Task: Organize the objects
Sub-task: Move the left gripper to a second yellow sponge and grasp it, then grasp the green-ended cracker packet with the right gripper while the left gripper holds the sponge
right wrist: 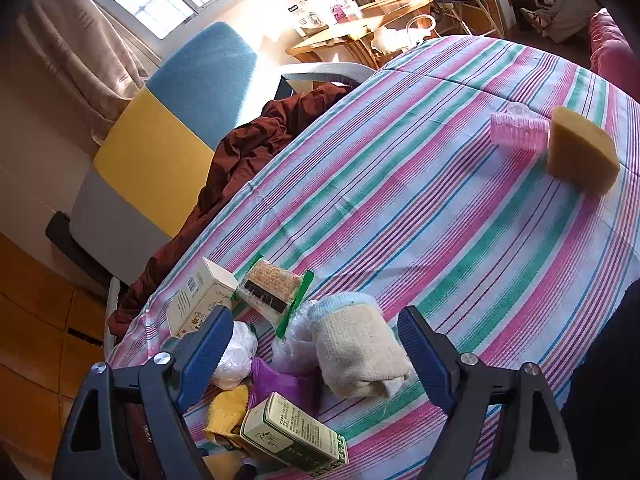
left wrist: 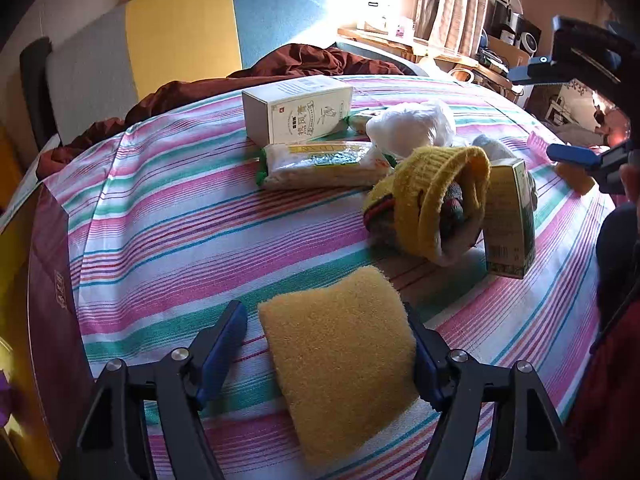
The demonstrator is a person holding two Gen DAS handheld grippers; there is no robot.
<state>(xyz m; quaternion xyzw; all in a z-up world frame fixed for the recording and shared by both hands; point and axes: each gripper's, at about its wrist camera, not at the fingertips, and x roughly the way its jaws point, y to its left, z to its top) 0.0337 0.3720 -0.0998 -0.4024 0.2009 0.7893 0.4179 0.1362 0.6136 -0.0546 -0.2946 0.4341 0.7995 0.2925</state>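
My left gripper [left wrist: 326, 340] is open, with a yellow sponge [left wrist: 340, 364] lying on the striped tablecloth between its fingers; the right finger touches it, the left stands apart. Ahead lie a yellow knit hat [left wrist: 436, 196], a green-and-cream box [left wrist: 510, 220], a rice packet [left wrist: 320, 164], a white box [left wrist: 298, 110] and a white plastic bag [left wrist: 412, 124]. My right gripper [right wrist: 316, 344] is open above a rolled cream sock [right wrist: 360, 348]. Below it are the green box [right wrist: 292, 436], a purple item [right wrist: 280, 380] and the hat [right wrist: 228, 408]. The right gripper also shows in the left wrist view [left wrist: 576, 112].
A second yellow sponge [right wrist: 582, 152] and a pink hair roller [right wrist: 518, 134] lie far across the round table [right wrist: 440, 208]. A brown garment [left wrist: 304, 60] drapes over a yellow-blue chair [left wrist: 224, 20] behind the table. A dark red box [left wrist: 48, 280] stands at the left edge.
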